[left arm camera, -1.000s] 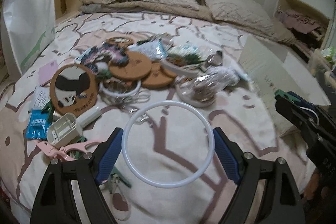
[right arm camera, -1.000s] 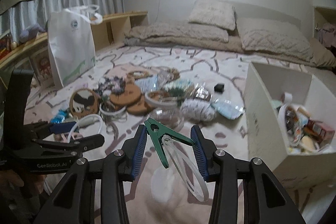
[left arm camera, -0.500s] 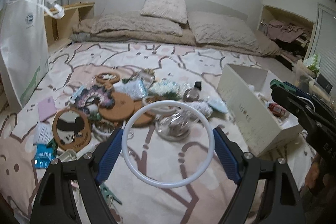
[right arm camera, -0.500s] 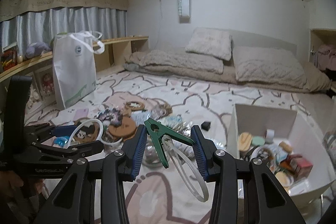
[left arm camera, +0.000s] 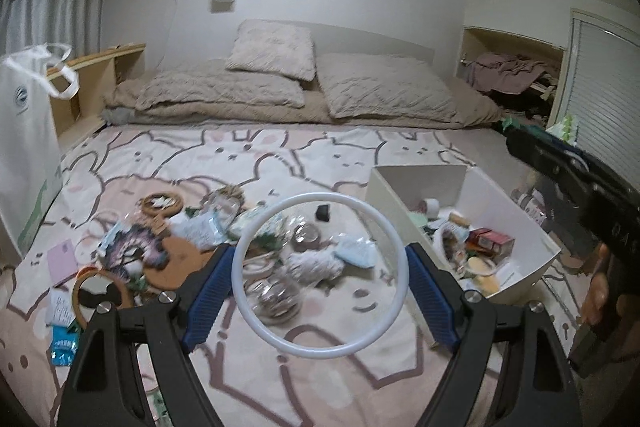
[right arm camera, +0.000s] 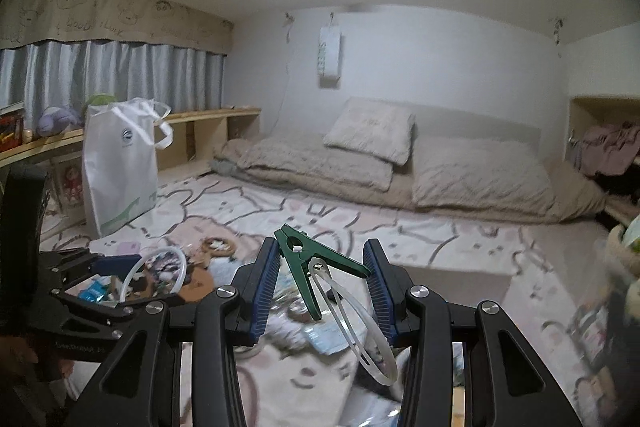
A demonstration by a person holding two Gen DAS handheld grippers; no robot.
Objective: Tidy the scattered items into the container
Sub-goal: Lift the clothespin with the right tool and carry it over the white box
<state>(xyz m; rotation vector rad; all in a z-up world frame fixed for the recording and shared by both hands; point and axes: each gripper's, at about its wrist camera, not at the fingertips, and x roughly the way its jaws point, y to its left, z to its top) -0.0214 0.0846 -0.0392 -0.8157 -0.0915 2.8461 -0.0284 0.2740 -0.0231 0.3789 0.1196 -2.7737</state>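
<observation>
A white ring [left arm camera: 320, 281] is held across its width between the blue-padded fingers [left arm camera: 208, 301] of the left gripper [left arm camera: 320, 291] at the lower centre of the left wrist view, above a bed [left arm camera: 280, 155] spread with a rabbit-patterned cover. Seen through and around the ring is a heap of scattered items [left arm camera: 224, 251] at centre left of the frame: cork discs, clear packets, a round frame and small papers lying on the cover. An open white box [left arm camera: 532, 231], already part filled with small things, is seen at centre right, just beside the heap. The right gripper [left arm camera: 568, 163] is seen entering from the right edge of that frame, carried by a hand [left arm camera: 598, 291]. In the right wrist view, a green clip [right arm camera: 316, 265] is clenched between the fingers [right arm camera: 264, 287] of the right gripper [right arm camera: 322, 291] at lower centre, its mouth pointing toward the upper left of the frame; a clear ring [right arm camera: 356, 323] hangs from the clip, tilted down toward the lower right. The left gripper with its white ring [right arm camera: 154, 275] appears at the lower left of that view. A white carrier bag [right arm camera: 120, 163] stands at left against a wooden shelf [right arm camera: 208, 117], and beige pillows [right arm camera: 372, 135] are stacked at the head of the bed.
</observation>
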